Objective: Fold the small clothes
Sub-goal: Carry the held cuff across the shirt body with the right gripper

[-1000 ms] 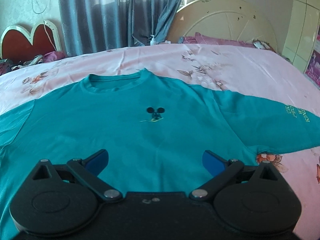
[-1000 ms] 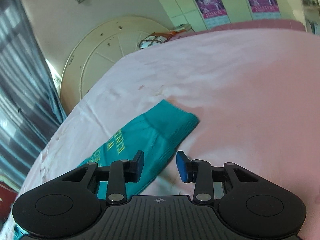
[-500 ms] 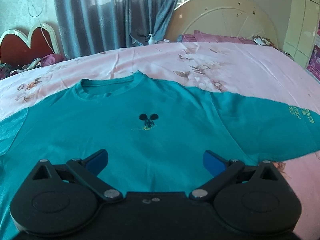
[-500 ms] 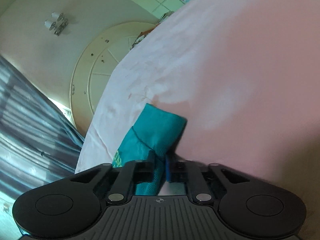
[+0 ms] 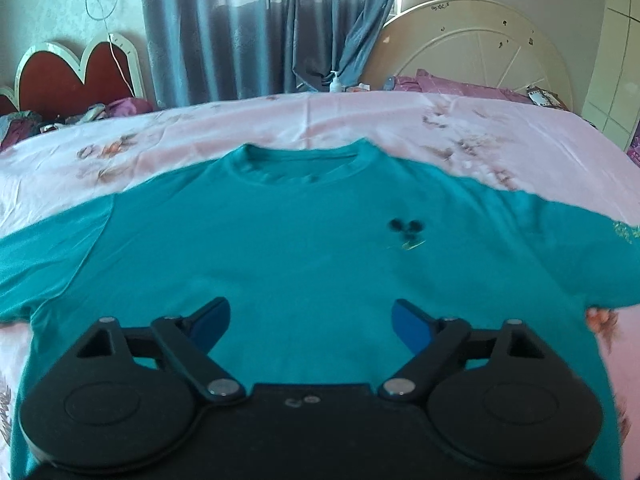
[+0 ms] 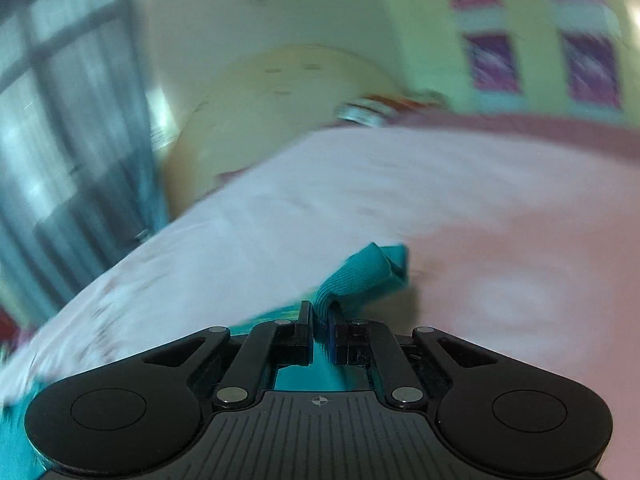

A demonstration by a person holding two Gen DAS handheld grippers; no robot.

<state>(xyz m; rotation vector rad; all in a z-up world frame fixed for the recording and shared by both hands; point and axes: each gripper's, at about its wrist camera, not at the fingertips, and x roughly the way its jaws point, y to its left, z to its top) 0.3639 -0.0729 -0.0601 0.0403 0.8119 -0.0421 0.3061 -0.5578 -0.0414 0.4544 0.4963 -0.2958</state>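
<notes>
The right wrist view is heavily motion-blurred: the wall, curtain and round headboard (image 6: 280, 92) appear as smears, and no detail of them can be read. The fisheye frame edge crops the bed (image 5: 360, 120) on all sides in both views.

The bed carries a pink floral sheet. A teal T-shirt (image 5: 304, 248) lies face up on it, collar toward the far side. The right sleeve runs out of the left wrist view at the frame edge; lettering there is too small to read. The lower hem is hidden behind the gripper body. A small dark chest print (image 5: 405, 228) is blurred.

The left gripper (image 5: 311, 322) is above the lower part of the shirt front. Its blue pads (image 5: 412, 326) stand wide apart with nothing between them. Whether they touch the fabric cannot be determined.

The right gripper (image 6: 320, 332) has its fingers drawn nearly together, pinching a bunched fold of the teal sleeve (image 6: 360, 276). The sleeve cuff projects forward beyond the fingertips, crumpled, above the pink sheet.
</notes>
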